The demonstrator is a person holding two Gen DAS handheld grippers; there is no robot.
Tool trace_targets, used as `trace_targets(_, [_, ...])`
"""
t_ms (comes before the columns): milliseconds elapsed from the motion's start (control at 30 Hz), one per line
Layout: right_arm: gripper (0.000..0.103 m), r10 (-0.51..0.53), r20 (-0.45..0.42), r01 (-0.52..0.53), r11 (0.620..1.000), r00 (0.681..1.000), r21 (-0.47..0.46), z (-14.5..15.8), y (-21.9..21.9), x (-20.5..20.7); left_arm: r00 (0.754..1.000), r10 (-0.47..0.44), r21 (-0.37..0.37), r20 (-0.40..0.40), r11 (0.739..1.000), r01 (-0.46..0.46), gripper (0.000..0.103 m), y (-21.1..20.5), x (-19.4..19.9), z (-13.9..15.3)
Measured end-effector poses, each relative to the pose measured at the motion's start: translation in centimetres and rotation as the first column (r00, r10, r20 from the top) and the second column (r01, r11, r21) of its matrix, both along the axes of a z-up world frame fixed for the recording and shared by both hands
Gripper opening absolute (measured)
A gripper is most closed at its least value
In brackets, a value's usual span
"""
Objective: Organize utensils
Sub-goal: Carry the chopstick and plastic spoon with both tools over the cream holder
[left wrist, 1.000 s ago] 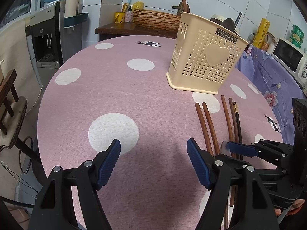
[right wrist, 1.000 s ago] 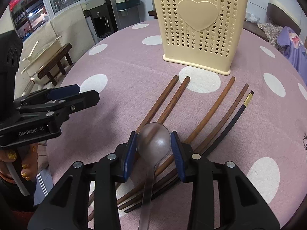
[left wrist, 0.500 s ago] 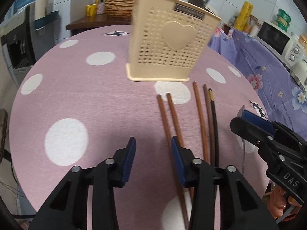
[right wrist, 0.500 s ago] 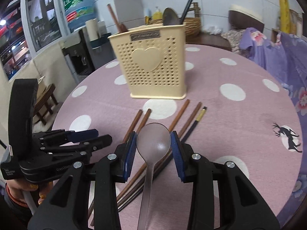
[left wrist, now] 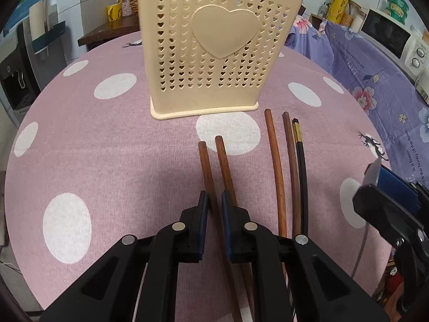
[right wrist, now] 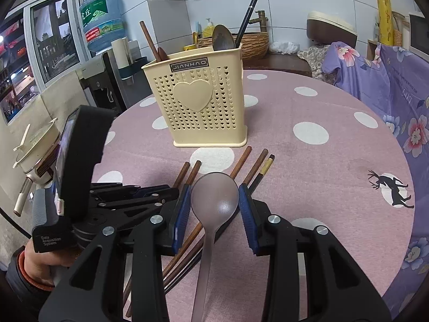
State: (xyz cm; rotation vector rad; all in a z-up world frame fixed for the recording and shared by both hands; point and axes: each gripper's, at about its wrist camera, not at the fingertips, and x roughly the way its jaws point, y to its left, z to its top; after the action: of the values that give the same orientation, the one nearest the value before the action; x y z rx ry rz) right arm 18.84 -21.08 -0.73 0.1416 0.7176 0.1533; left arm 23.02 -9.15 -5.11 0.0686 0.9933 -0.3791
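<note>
On the left of the pink, white-spotted worktop (left wrist: 112,161), the left gripper (left wrist: 213,204) reaches down over five chopsticks lying side by side. Its jaws have just been closing and now pinch the leftmost brown chopstick (left wrist: 207,171) partway along its length, with the second brown chopstick (left wrist: 224,161) lying just beside the right jaw. Further right lie two more brown chopsticks (left wrist: 276,161) and a black chopstick (left wrist: 301,161) with a gold band, all pointing towards the cream utensil holder (left wrist: 211,48), which stands upright behind them and already has a spoon and chopsticks sticking out of its top in the right wrist view.

To do this pickup well, the left gripper should lift straight up, so the neighbouring stick is not dragged along. Because the grip is partway along the stick, the far end may dip; tilting the tip down before lowering it into the holder should help it drop in cleanly.

At the right, the right gripper (right wrist: 215,201) is raised above the chopsticks, its jaws clamped on the bowl of a translucent grey spoon (right wrist: 214,196), with the handle trailing back between the fingers. It should keep clear of the left gripper's path, then lower the spoon into the holder.
</note>
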Motion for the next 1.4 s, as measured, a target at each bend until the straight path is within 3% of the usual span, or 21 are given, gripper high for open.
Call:
trace_targets(433, [0.037,-0.060,0.006,0.060,0.998,0.998,0.006,0.1,-1.2,-0.2,0.998,0.024,0.075,0.057,0.997,-0.028,0.009,-1.6,1.8,0.0])
trace_targets(633, [0.037,-0.062,0.006,0.062,0.998,0.998,0.033,0.5,-1.7,-0.2,0.997,0.046,0.008,0.063,0.999,-0.047,0.008,-0.3,1.6,1.1])
trace_targets(1033, [0.037,-0.036,0.050,0.031,0.994,0.998,0.105,4.3,-2.8,-1.1,0.958,0.124,-0.184,0.259,0.980,-0.077,0.008,4.5,-1.5,10.4])
trace_targets(1233, [0.037,-0.010,0.068,0.004,0.995,0.998,0.097,6.0,-2.3,-1.3,0.921,0.161,-0.218,0.354,0.972,-0.087,0.007,5.7,-2.9,13.3])
trace_targets(1400, [0.037,0.004,0.074,-0.010,0.997,0.997,0.076,6.7,-1.7,-0.9,0.919,0.170,-0.232,0.354,0.968,-0.090,0.007,6.0,-2.6,13.6])
